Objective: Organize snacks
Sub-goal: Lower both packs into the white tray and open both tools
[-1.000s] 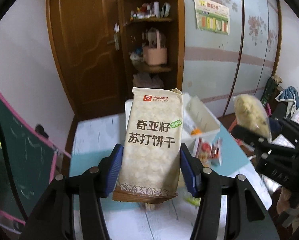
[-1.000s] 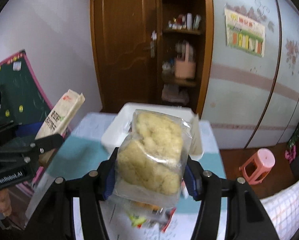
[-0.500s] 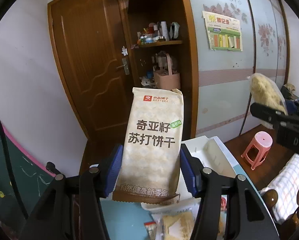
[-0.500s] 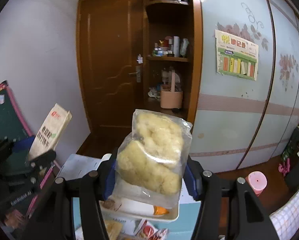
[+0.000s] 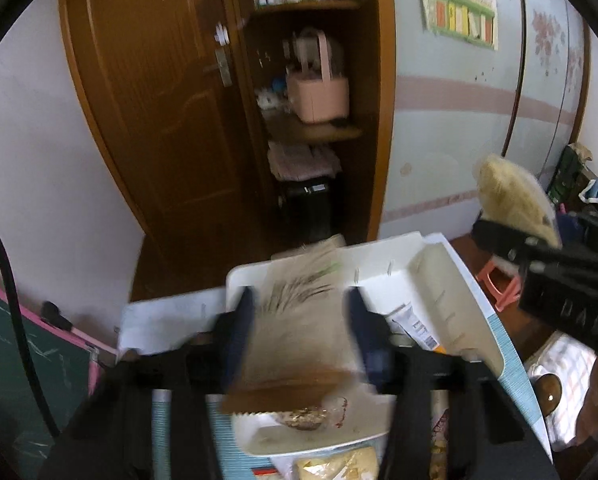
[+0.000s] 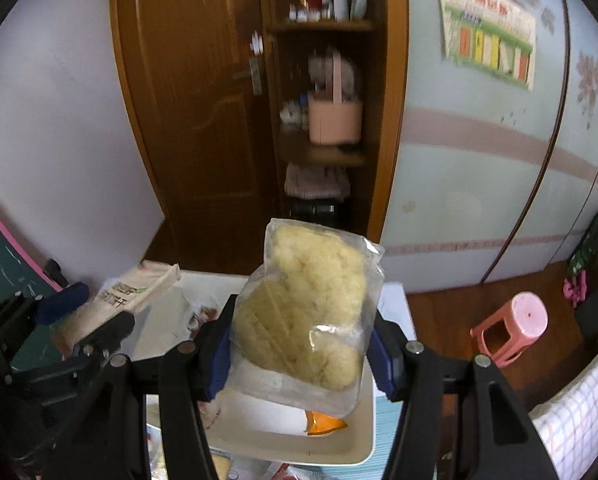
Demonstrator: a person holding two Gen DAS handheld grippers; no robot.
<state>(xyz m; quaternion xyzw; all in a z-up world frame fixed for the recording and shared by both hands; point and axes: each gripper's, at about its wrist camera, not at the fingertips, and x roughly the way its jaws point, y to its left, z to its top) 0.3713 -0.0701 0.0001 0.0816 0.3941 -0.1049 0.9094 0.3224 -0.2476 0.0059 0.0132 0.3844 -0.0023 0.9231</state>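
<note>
1. Both grippers have swung down over the white bin (image 5: 451, 276) since a second ago; half a second back they pointed higher, at the door and shelves, and the cracker packet, then sharp with its print readable, is now a motion-blurred streak.
2. Left gripper (image 5: 299, 332): its jaws are closing, with the beige cracker packet (image 5: 299, 320) between the blue pads, its brown bottom edge nearest the camera. Blur hides whether the pads press on it.
3. Right gripper (image 6: 301, 344): partly open jaws clamp a clear bag of pale yellow puffed snack (image 6: 303, 312) at both sides, upright and slightly tilted.
4. From the right wrist camera, the left gripper shows at the left edge with the cracker packet (image 6: 133, 292) slanting over the bin's left part.
5. The bin (image 6: 339, 452) holds an orange wrapper (image 6: 323, 424); the left view shows a tube (image 5: 415, 324) in its right compartment and a small clear-wrapped snack (image 5: 307, 416) on its near floor.
6. More packets (image 5: 335, 464) lie on the blue-topped table (image 5: 227, 432) near the bin's front.
7. Beyond stand a wooden door (image 6: 195, 92), shelves with a pink basket (image 6: 335, 120), and a pink stool (image 6: 515, 328).
</note>
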